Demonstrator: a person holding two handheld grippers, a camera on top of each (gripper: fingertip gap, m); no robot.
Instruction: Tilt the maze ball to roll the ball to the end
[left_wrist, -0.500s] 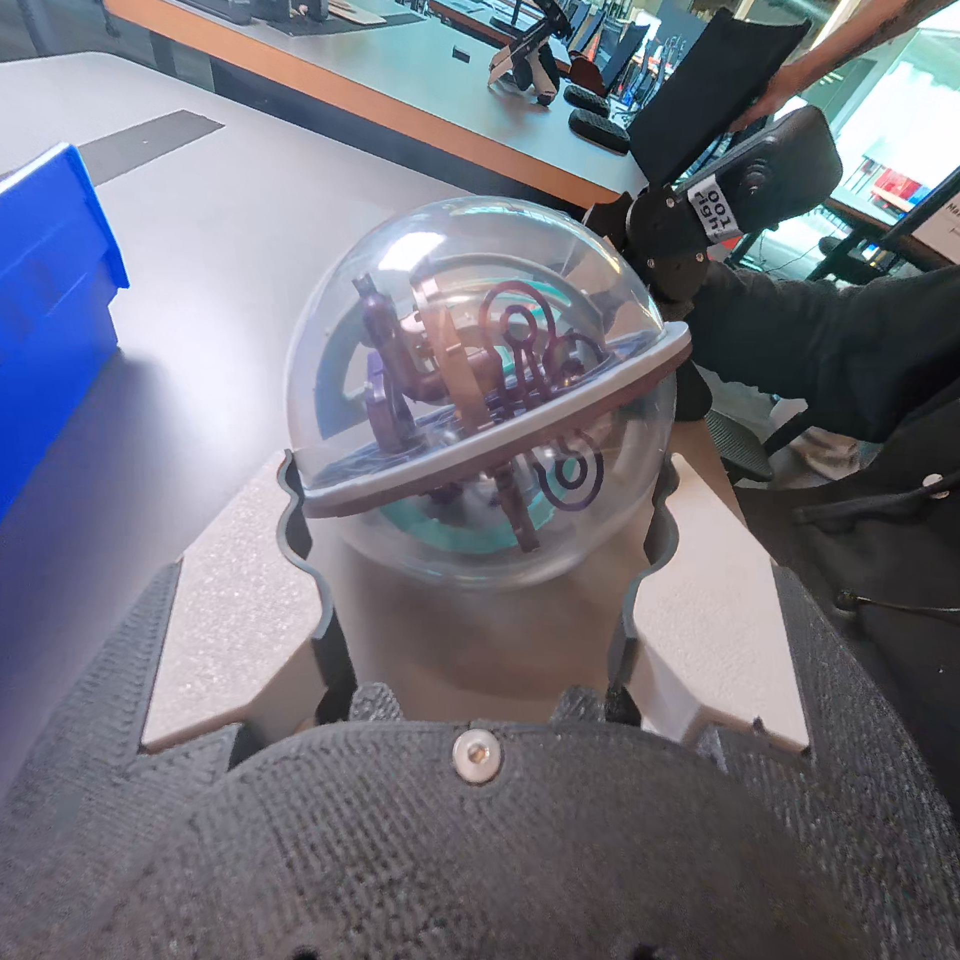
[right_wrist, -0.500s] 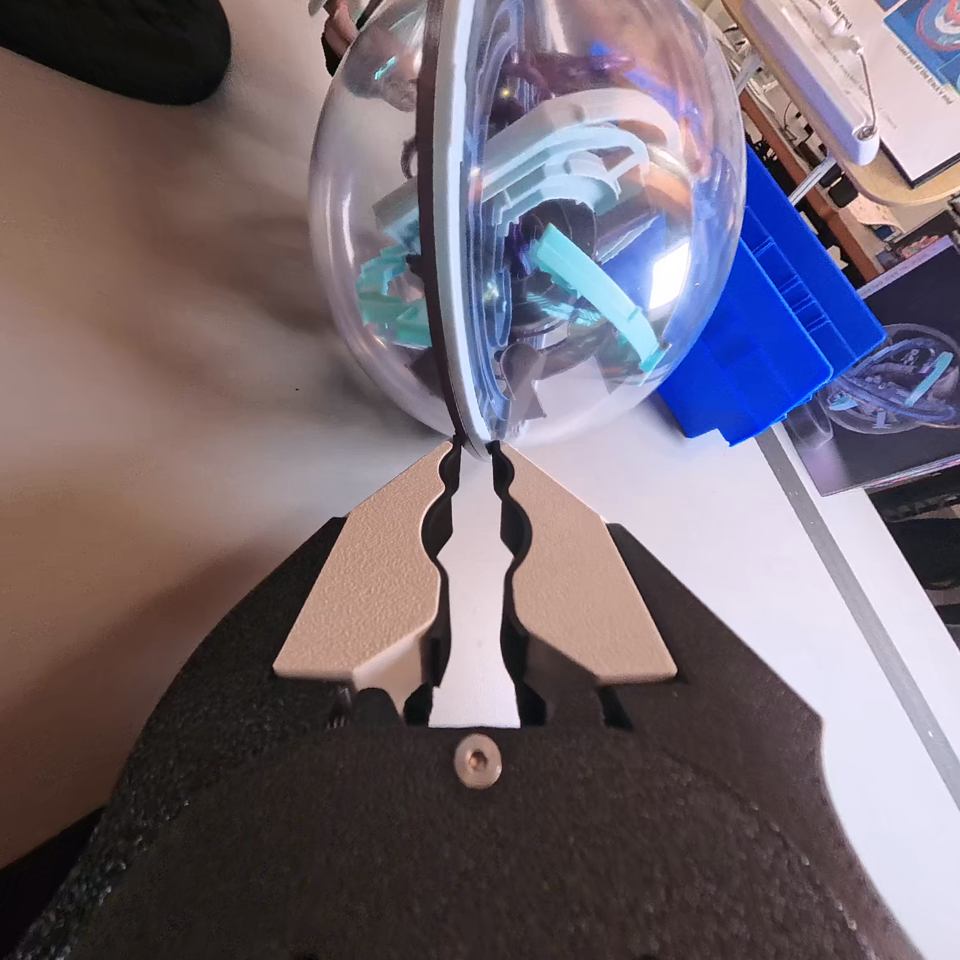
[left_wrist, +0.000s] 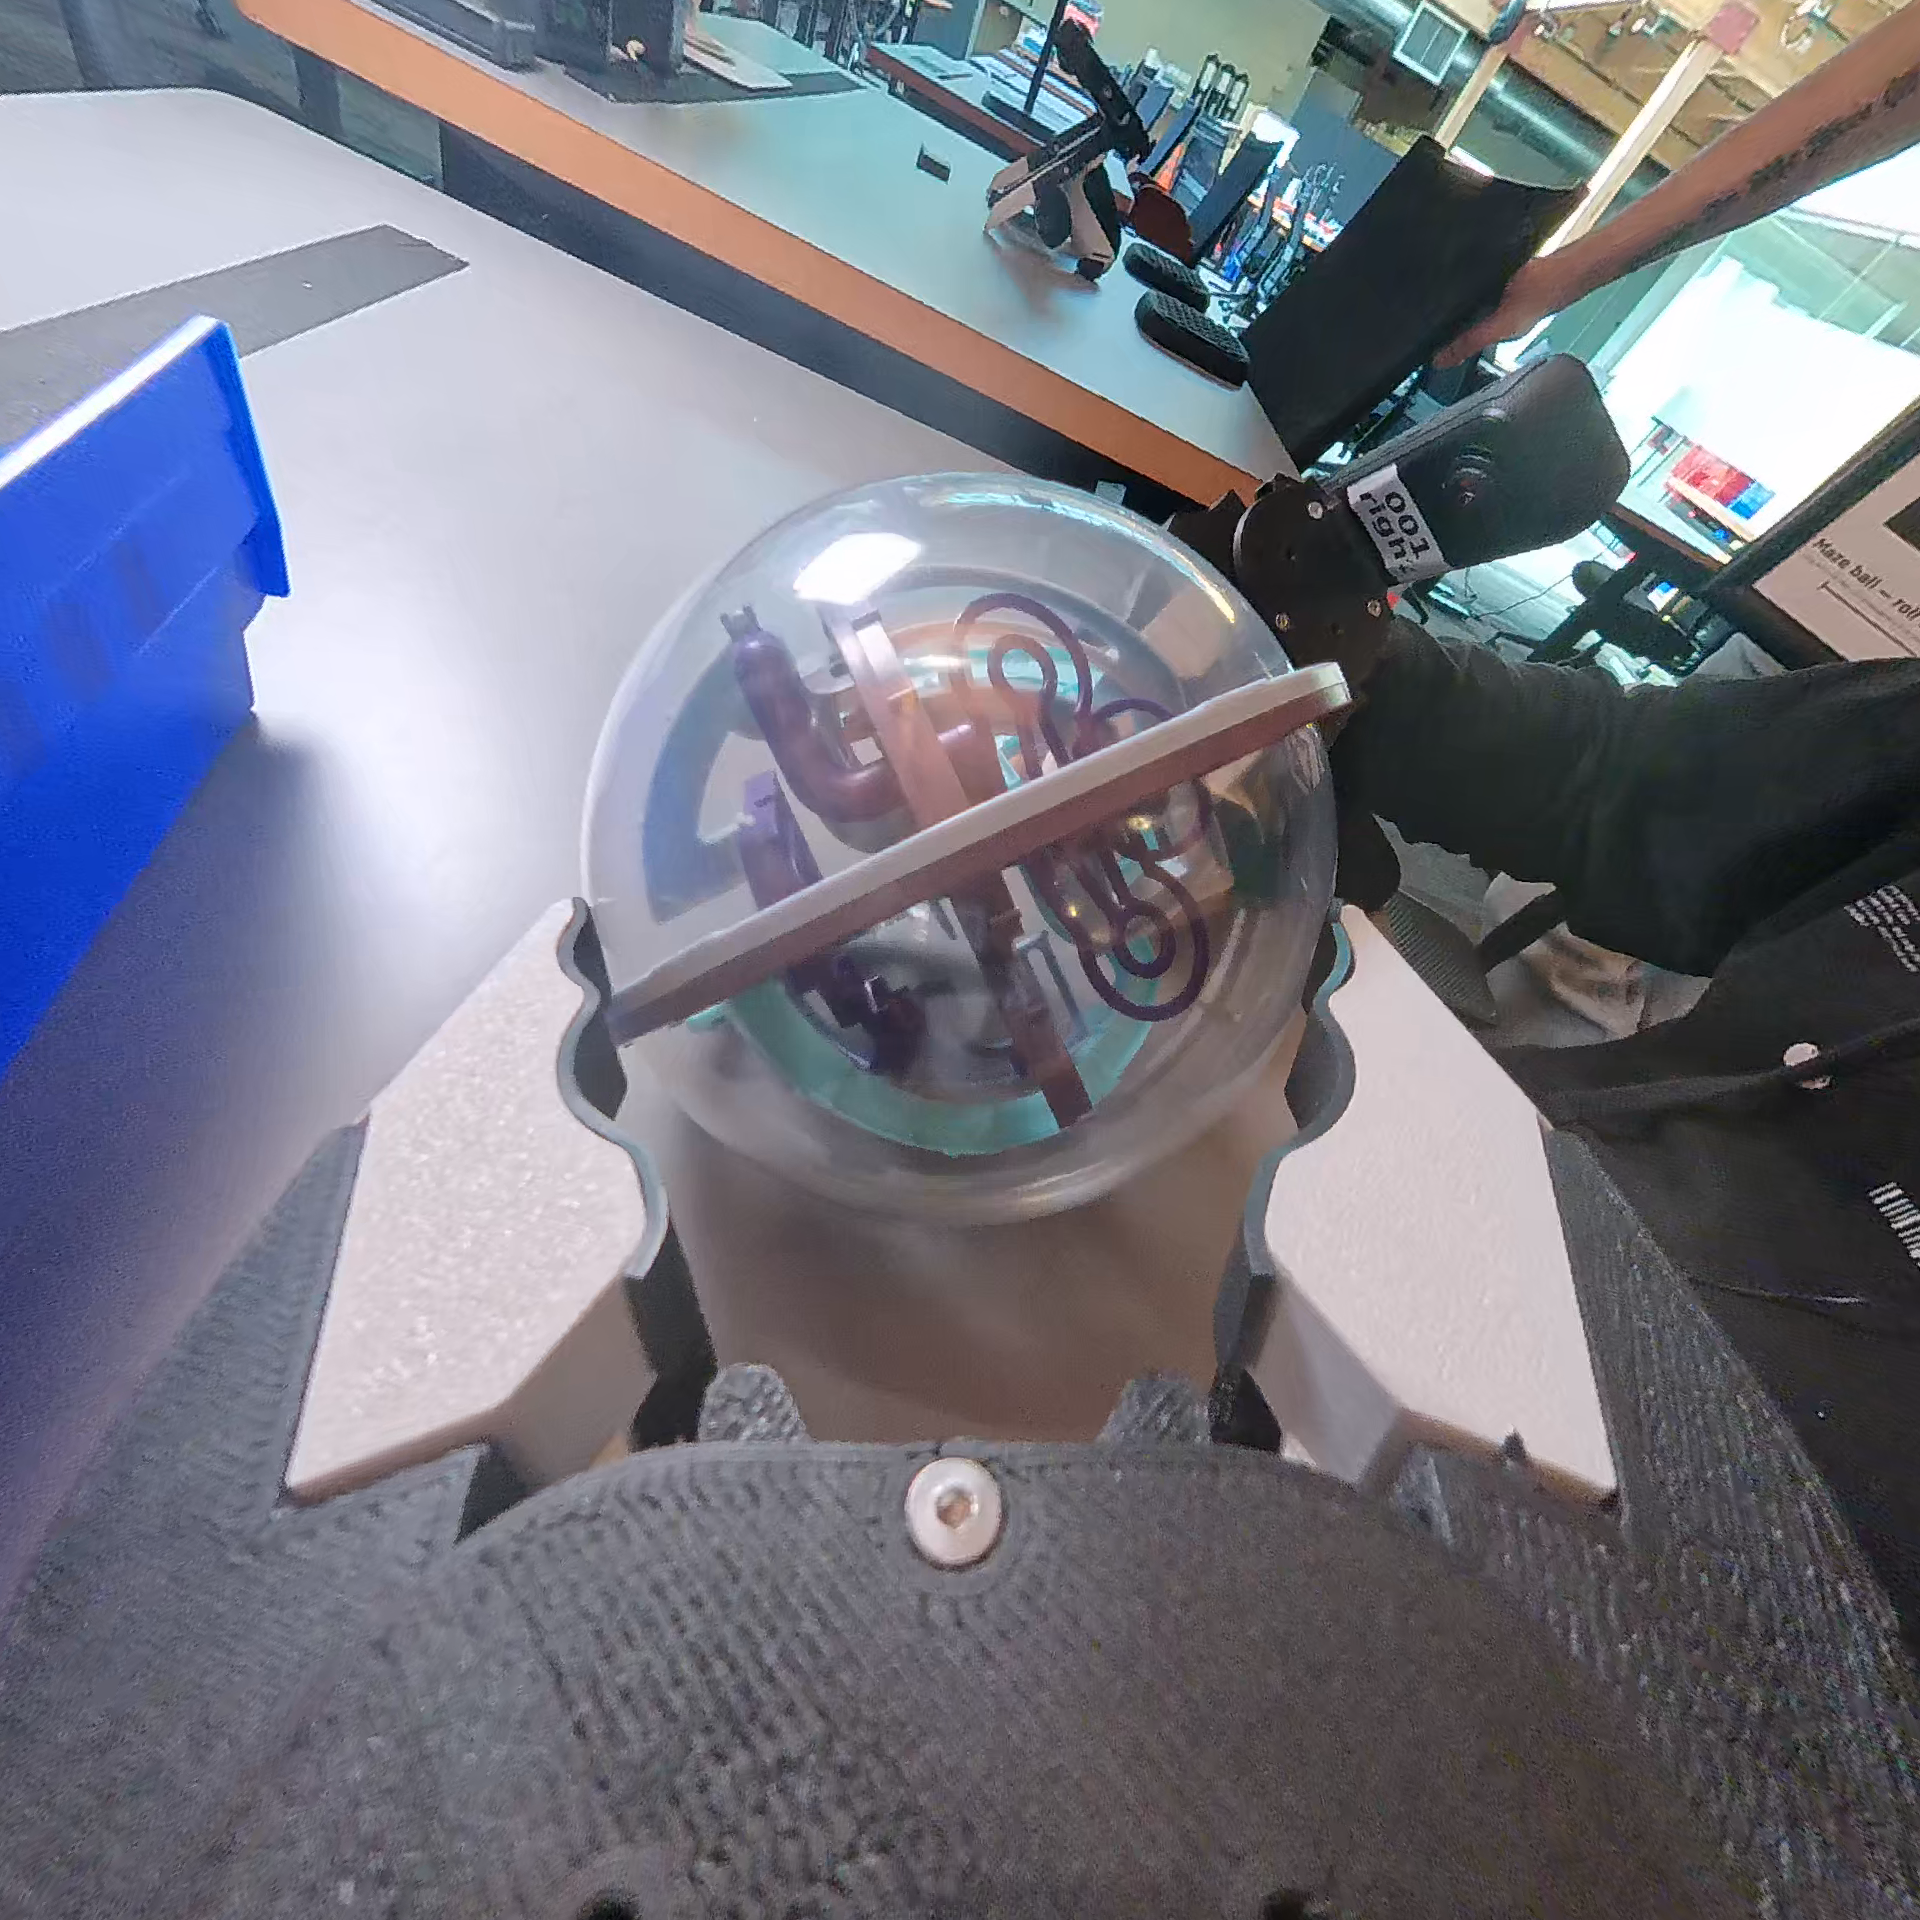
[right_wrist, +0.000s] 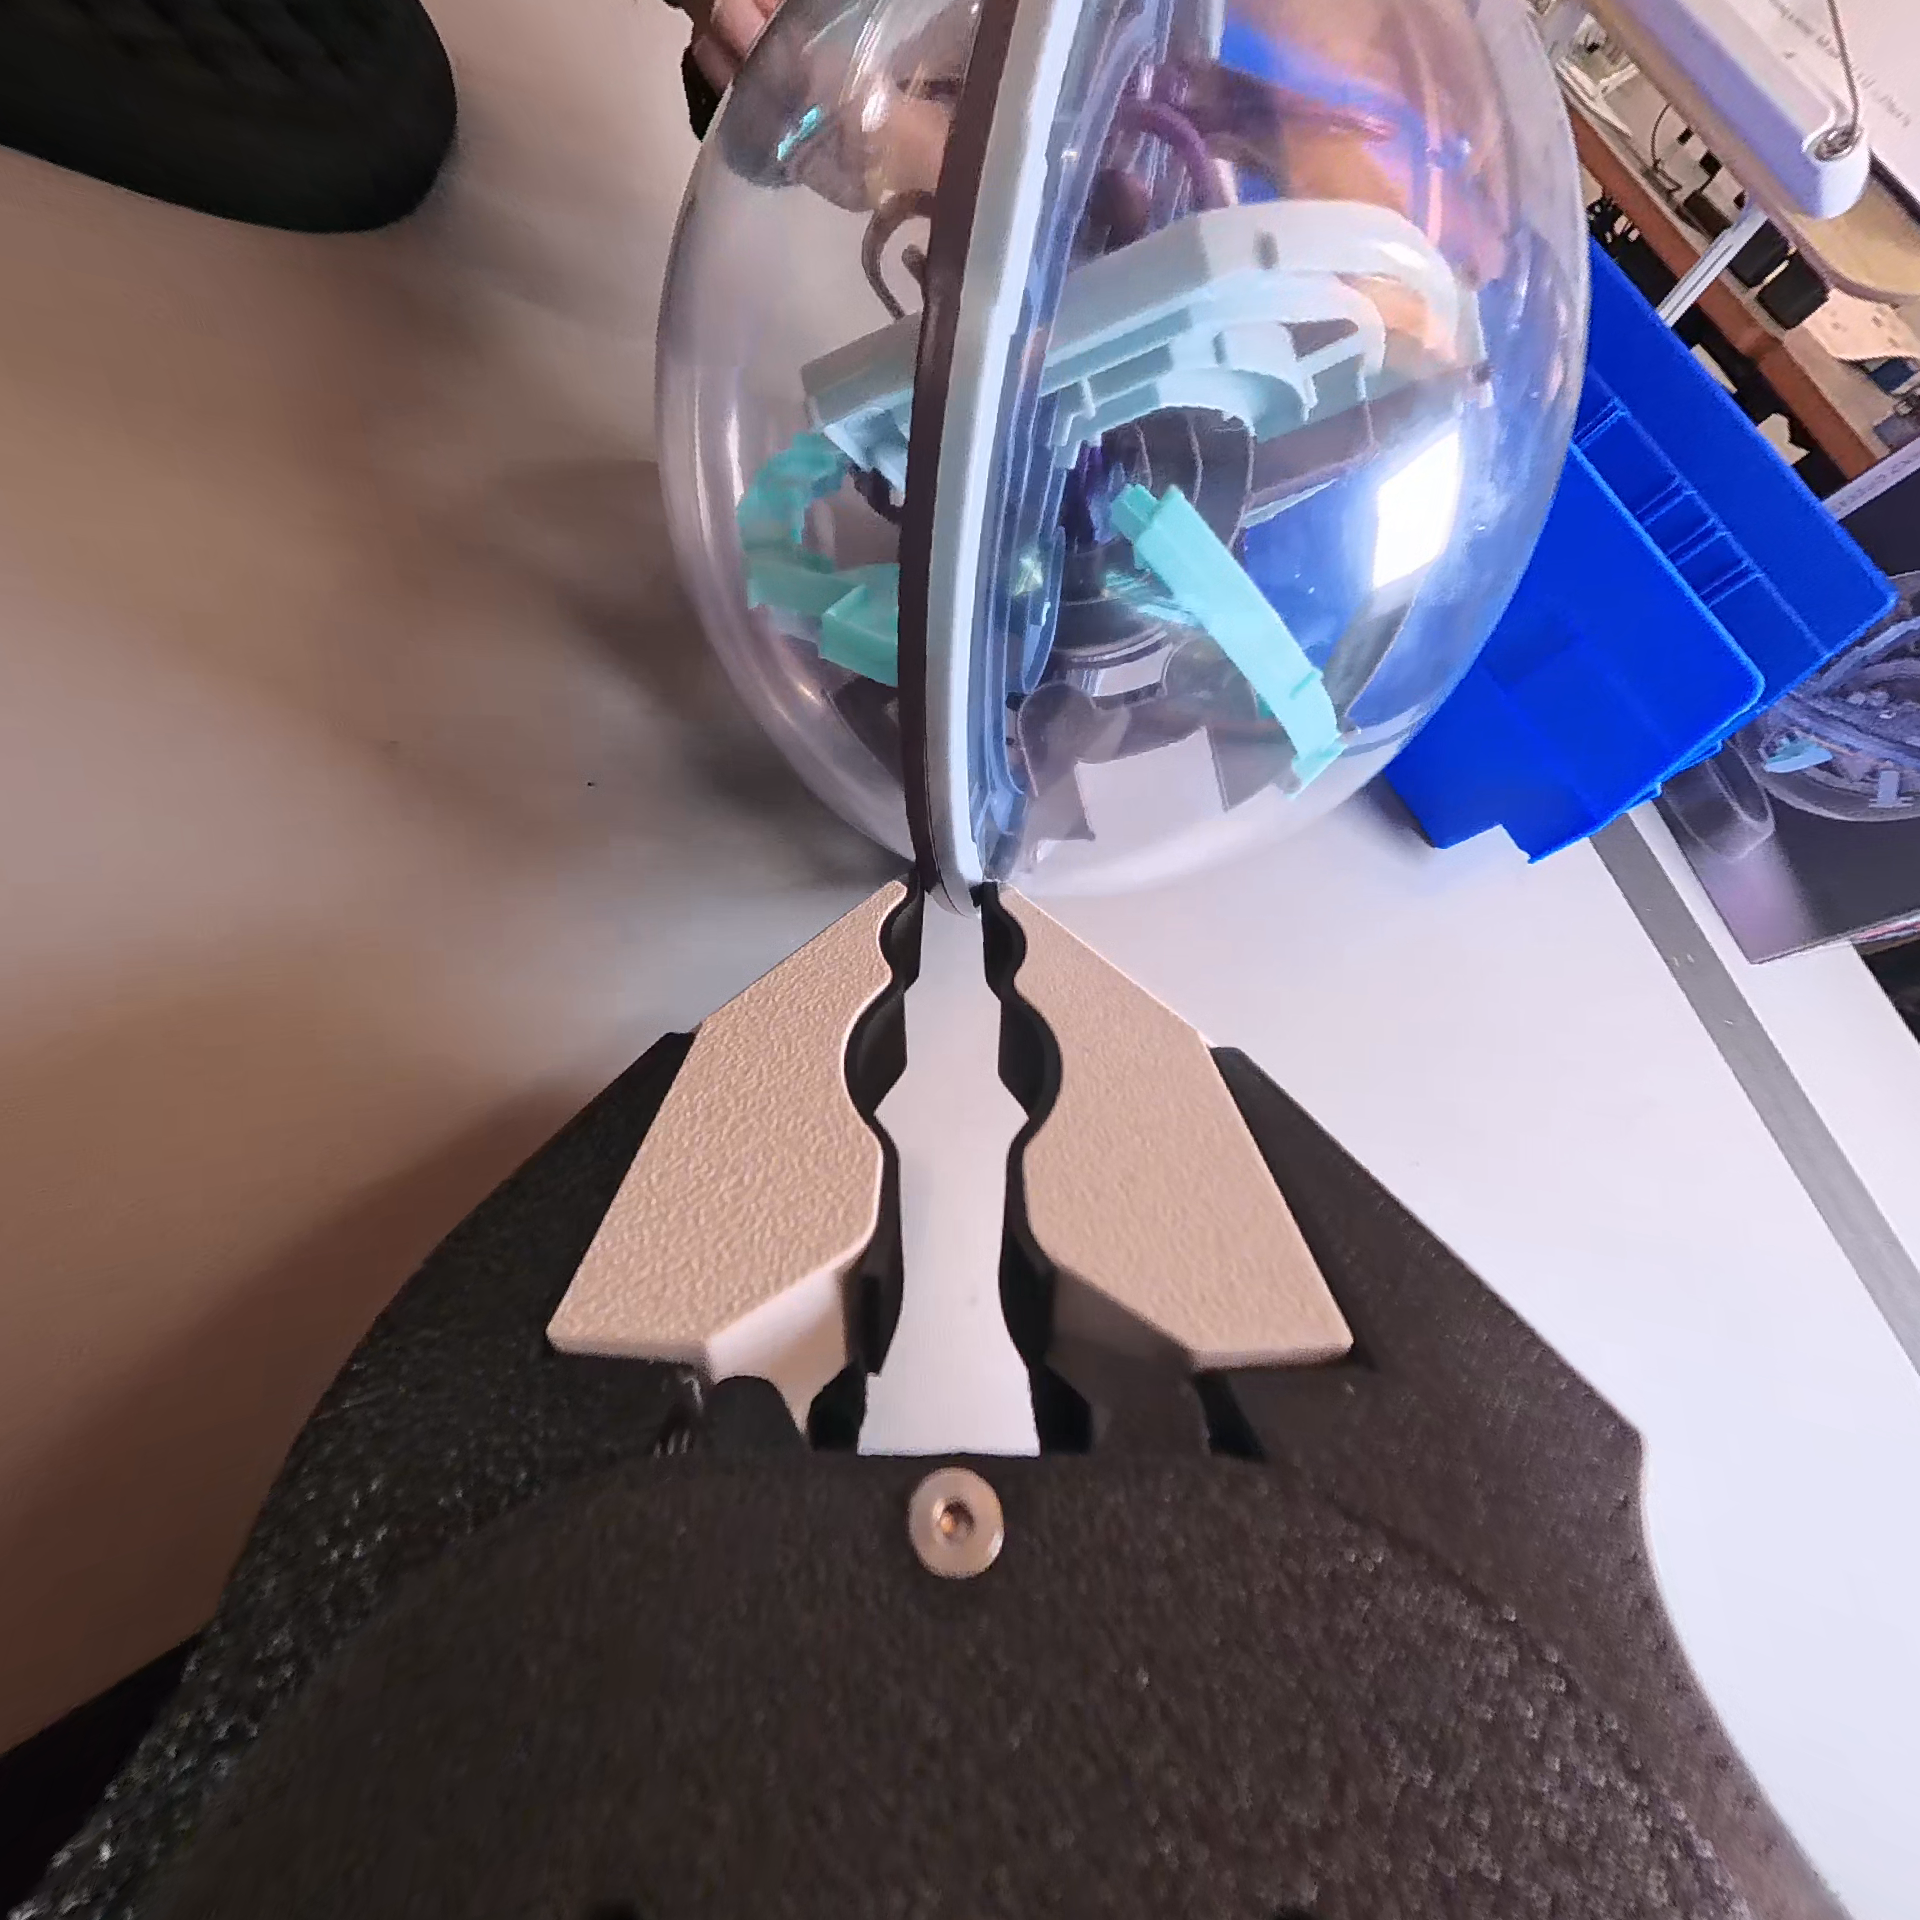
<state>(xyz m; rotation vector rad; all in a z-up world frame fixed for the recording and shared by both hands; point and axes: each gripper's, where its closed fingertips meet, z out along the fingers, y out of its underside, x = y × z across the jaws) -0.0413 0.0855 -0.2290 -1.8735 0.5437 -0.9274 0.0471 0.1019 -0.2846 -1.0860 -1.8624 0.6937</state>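
The maze ball (left_wrist: 956, 842) tips more steeply than half a second ago, its rim rising toward two o'clock; the right gripper (right_wrist: 948, 899) pinches that rim; the left gripper (left_wrist: 956, 966), spread wide, apparently cradles the sphere above the table (left_wrist: 436, 540); tilting continues.

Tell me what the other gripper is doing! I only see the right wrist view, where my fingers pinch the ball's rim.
Observer: The left gripper is spread wide. The maze ball sits between its fingers and touches both.
Operator: Is the rim flat?
Observer: No. In the left wrist view the rim slants, and it is higher at the end the right gripper pinches.
Operator: Can you see the little ball inside?
Observer: I cannot pick it out. A purple looped track faces that camera.
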